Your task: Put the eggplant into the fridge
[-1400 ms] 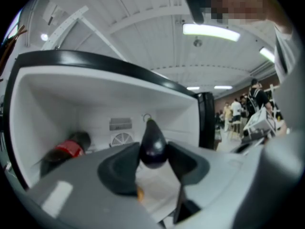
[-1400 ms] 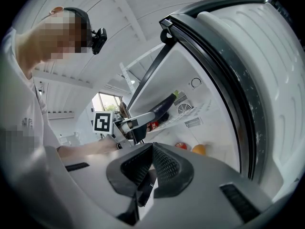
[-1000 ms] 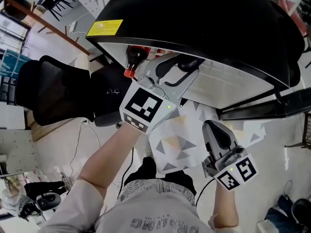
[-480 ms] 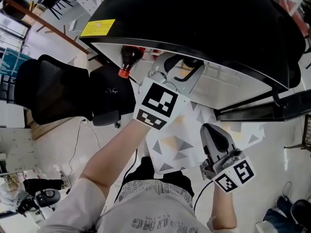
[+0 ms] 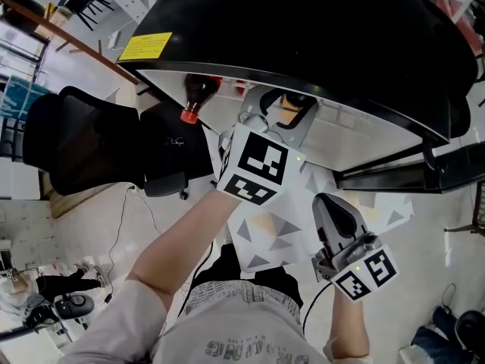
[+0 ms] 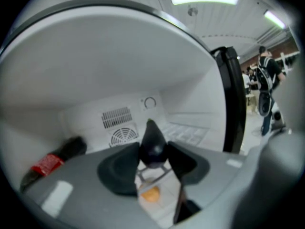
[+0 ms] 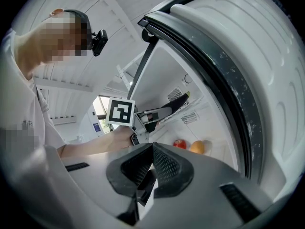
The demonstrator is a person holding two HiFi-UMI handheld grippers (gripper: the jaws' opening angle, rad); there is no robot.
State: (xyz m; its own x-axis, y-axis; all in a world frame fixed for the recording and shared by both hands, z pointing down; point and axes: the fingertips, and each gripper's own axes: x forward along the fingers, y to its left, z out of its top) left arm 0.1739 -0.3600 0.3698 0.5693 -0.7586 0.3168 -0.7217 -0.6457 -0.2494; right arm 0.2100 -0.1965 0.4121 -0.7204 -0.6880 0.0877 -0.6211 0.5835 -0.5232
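Note:
The eggplant (image 6: 153, 146), dark purple and glossy, sits tip up between the jaws of my left gripper (image 6: 153, 152), which is shut on it. In the head view the left gripper (image 5: 279, 103) reaches under the black top of the fridge (image 5: 303, 29) into its white inside. The right gripper view shows the eggplant (image 7: 179, 100) held over a wire shelf (image 7: 188, 109). My right gripper (image 7: 151, 150) is shut and empty, and in the head view the right gripper (image 5: 333, 203) hangs lower, outside the fridge.
A cola bottle (image 6: 52, 161) with a red label lies at the fridge's left side. An orange (image 6: 150, 194) and a red fruit (image 7: 179, 143) rest lower inside. The fridge door (image 7: 228, 56) stands open at the right. A black office chair (image 5: 83, 142) is at the left.
My left gripper has moved right and further under the fridge top with the eggplant still in it. The right gripper has stayed where it was.

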